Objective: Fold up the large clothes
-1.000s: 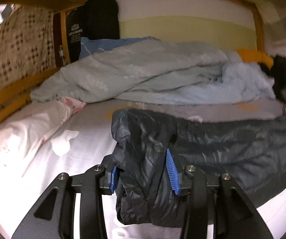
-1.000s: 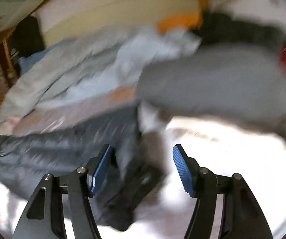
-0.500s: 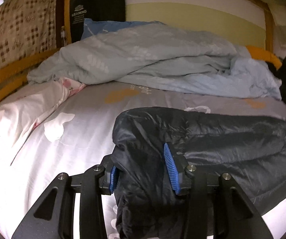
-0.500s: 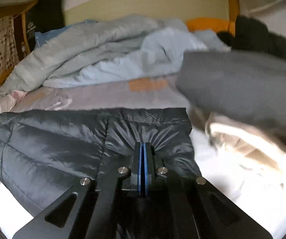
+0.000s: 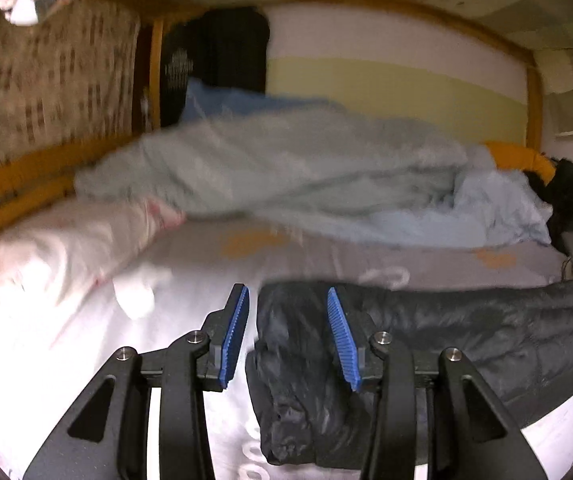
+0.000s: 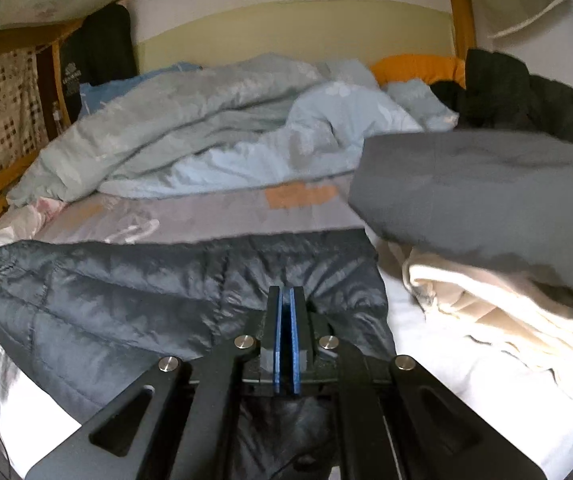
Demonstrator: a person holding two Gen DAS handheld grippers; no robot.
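A dark quilted puffer jacket (image 6: 134, 304) lies stretched across the bed sheet (image 6: 438, 392), running from just under the left gripper (image 5: 288, 338) over to the right gripper (image 6: 285, 334). It looks light, soft and squashy, with a slick shell that I'd guess slides easily between pads, so a hold on a bunched edge or seam seems safer than a pinch on the flat padding. The right gripper's fingers are pressed together on the jacket's near edge, fabric puckering around them. The left gripper's fingers are spread, with the crumpled end of the jacket lying loose between them and touching neither pad as far as I can see. That is the change: half a second ago the left one was clamped on that end, and it has now let go, while the right one has kept its pinch. Beyond both grippers a pale blue duvet (image 5: 286, 168) is heaped; off to the right gripper's right sits a grey folded garment (image 6: 482, 192) on a cream one (image 6: 498, 312).
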